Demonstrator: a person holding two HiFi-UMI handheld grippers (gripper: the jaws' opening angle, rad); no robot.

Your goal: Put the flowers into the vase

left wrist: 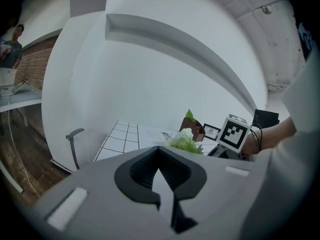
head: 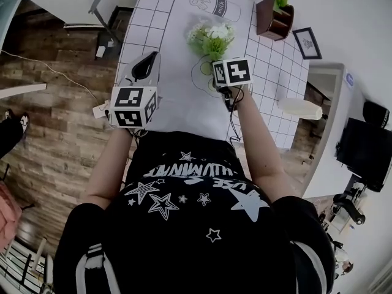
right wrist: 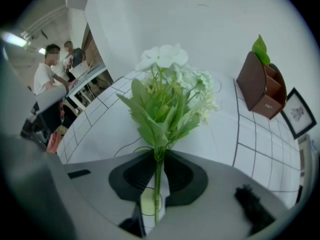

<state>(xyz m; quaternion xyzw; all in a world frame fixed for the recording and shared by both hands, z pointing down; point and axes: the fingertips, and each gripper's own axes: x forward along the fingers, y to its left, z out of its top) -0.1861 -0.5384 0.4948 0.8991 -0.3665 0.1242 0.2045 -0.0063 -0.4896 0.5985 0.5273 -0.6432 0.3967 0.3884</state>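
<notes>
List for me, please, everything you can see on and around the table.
flowers: one bunch, white and green, middle of table, stem gripped
table: one, white with dark grid, ahead of the person
milk drawing: one, dark outline, far side of table
holder: one, brown, green leaf inside, far right of table
framed picture: one, dark frame, right of holder
chair: one, grey, left of table
left tongs: one, grey, shut, empty
right tongs: one, grey, shut on the flowers' stem
</notes>
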